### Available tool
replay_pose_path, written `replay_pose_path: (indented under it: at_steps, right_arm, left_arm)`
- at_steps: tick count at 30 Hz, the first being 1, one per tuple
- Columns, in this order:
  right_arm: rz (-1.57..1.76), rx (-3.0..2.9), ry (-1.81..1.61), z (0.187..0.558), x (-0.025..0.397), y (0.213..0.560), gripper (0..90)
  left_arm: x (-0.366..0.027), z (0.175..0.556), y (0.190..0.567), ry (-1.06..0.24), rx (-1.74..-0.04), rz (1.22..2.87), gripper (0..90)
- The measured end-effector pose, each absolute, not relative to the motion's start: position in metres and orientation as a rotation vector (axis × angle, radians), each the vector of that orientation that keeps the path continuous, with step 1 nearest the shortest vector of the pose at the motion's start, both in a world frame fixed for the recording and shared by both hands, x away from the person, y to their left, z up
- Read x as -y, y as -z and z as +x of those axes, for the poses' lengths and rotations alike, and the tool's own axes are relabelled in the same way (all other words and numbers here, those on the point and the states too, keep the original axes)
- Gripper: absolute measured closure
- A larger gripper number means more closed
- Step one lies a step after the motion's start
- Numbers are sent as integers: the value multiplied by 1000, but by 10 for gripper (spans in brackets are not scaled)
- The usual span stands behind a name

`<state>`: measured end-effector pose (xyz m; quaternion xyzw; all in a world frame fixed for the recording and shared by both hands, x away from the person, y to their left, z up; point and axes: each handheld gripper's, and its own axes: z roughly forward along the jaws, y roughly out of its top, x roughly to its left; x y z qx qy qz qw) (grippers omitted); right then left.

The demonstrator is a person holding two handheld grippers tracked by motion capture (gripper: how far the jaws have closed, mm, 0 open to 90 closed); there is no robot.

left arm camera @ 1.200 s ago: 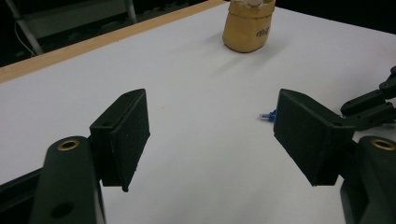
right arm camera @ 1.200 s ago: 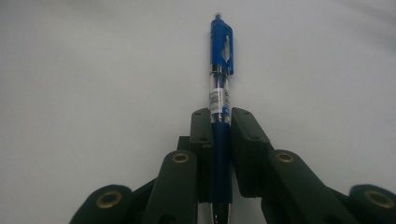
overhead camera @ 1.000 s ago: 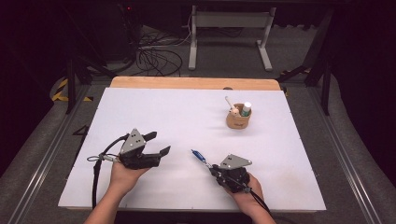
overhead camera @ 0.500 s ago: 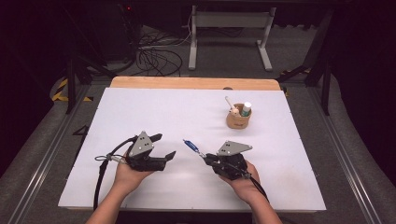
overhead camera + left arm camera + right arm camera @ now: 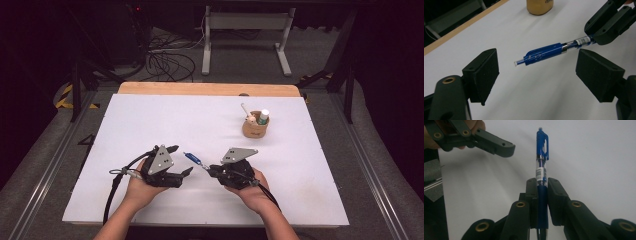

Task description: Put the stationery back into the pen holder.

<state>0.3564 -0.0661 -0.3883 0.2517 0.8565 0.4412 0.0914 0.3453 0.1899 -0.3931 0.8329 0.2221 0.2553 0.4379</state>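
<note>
In the lower middle of the high view we hold the right gripper (image 5: 212, 170) with its jaws clenched on the lower barrel of the blue click pen with a clear middle section (image 5: 195, 160), which sticks out up and to the left, off the white tabletop (image 5: 150, 115). The left gripper (image 5: 177, 161) sits just left of it, jaws spread wide and grasping nothing; in its own view the pen (image 5: 549, 52) floats between the two pads. For a clean handover, we judge we should bring the clip end squarely between those pads, close the left firmly on the blue upper barrel, and only then loosen the right. Compared with the frame a second ago, both grippers have moved nearer each other and the pen has swung towards the left jaws. Farther up right stands the round tan wooden pot (image 5: 254, 128) of small items.
</note>
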Motion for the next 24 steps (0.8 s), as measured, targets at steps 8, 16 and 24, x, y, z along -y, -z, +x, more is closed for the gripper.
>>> replay_pose_path:
  at_steps: [8,16,24]
  right_arm:
    - [715,-2586,-1321,355,57,387,802]
    - [712,-2598,-1350,353,54,384,802]
    - [711,-2607,-1373,352,55,382,802]
  left_arm:
    - [-181,341,396,-687,-463,2131,219]
    - [-179,339,399,-705,-419,2157,290]
    - [-176,339,402,-740,-384,2200,315]
